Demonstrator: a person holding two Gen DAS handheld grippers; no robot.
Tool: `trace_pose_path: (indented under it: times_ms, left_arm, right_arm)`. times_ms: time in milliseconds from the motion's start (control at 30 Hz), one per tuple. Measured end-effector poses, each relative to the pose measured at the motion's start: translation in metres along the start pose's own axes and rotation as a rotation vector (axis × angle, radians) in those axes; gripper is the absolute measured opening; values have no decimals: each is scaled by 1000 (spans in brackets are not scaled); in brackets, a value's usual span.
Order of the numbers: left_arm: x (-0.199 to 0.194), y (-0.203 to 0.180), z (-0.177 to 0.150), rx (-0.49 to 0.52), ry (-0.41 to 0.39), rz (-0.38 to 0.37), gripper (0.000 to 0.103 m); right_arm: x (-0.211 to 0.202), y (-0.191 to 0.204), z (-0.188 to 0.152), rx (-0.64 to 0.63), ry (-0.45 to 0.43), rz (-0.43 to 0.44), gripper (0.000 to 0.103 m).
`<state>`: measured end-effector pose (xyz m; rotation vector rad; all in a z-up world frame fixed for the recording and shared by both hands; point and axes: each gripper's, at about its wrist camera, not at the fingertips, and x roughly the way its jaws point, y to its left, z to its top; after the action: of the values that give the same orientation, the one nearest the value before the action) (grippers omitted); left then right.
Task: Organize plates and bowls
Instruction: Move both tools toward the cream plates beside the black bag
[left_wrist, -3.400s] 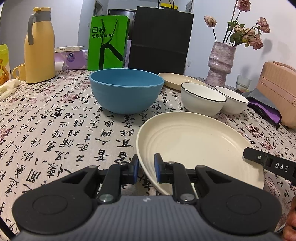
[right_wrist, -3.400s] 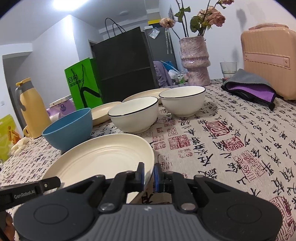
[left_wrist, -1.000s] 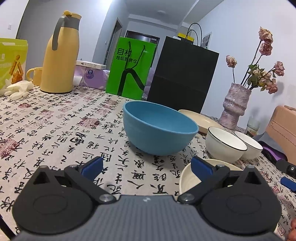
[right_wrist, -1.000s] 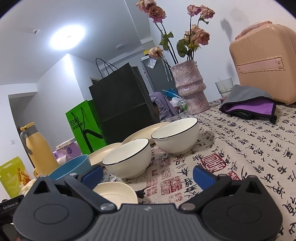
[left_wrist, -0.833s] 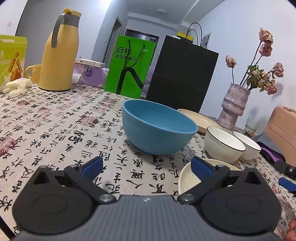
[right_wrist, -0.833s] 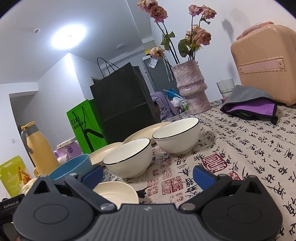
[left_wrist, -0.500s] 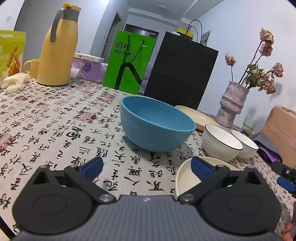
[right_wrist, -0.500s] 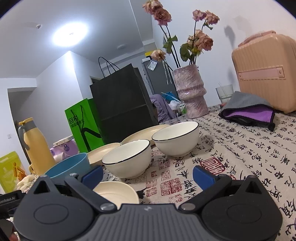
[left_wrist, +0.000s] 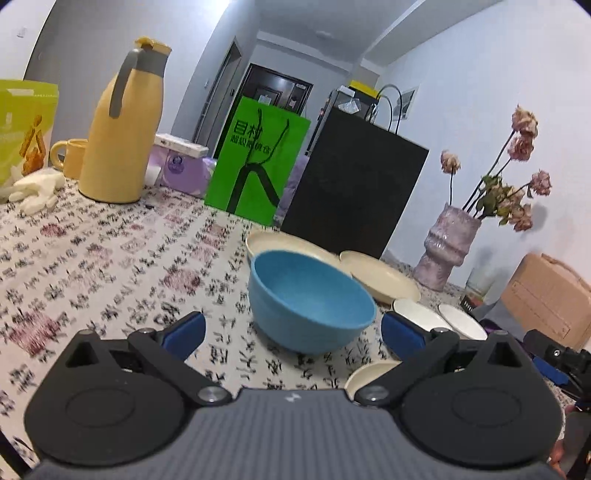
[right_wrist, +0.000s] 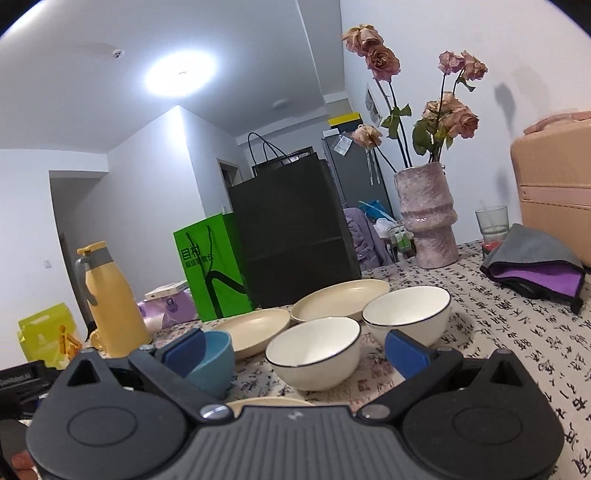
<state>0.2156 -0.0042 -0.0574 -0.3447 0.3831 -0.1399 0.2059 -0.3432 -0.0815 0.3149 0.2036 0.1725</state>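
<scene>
the left gripper (left_wrist: 291, 330) hangs above the patterned tablecloth (left_wrist: 110, 266) with its blue-padded jaws spread wide and nothing between them. framed in that gap sits the blue bowl (left_wrist: 310, 306), upright on the cloth and clear of both pads, so the gripper looks lined up on it rather than holding it. low at the right of the same view a cream plate (left_wrist: 373, 373) peeks out from under the gripper body, lying flat on the table.

the right gripper (right_wrist: 295, 347) is likewise wide apart and empty. past its pads stand two white bowls with dark rims, the nearer white bowl (right_wrist: 314, 352) just ahead and the farther white bowl (right_wrist: 406, 314) beside it to the right, near each other but whether they touch i cannot tell. behind them two cream plates lie side by side: the left far plate (right_wrist: 255, 326) and the right far plate (right_wrist: 340, 299), rims close together.

my reading is that the dishes are spread out singly, not yet stacked, so like must be gathered with like: plates onto plates, bowls nested. the open jaws suit that, ready to take a rim.

further out stand a yellow thermos (left_wrist: 122, 136), a green paper bag (left_wrist: 258, 162), a black bag (left_wrist: 351, 184) and a pink vase (right_wrist: 428, 218) of dried roses, all behind the crockery and out of the working space.
</scene>
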Motion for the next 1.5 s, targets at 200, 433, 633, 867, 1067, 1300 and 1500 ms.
trace_pose_path:
  times_ms: [200, 433, 633, 867, 1067, 1300, 1500]
  left_arm:
    - [-12, 5, 23, 4, -42, 4, 103]
    - [-18, 7, 45, 26, -69, 9, 103]
    - [-18, 11, 58, 31, -84, 19, 103]
    - [-15, 18, 68, 23, -90, 17, 103]
    - [-10, 23, 76, 15, -81, 29, 103]
    - [1, 20, 89, 16, -67, 49, 103]
    - [14, 9, 109, 13, -80, 61, 103]
  right_arm:
    - [9, 11, 21, -26, 9, 23, 103]
    - [34, 19, 43, 19, 81, 67, 103]
    - [48, 31, 52, 16, 91, 78, 103]
    - [66, 41, 56, 40, 140, 85, 103]
    - [80, 41, 65, 77, 157, 76, 103]
    - [98, 40, 73, 96, 183, 82, 103]
    - [118, 42, 81, 96, 208, 90, 103]
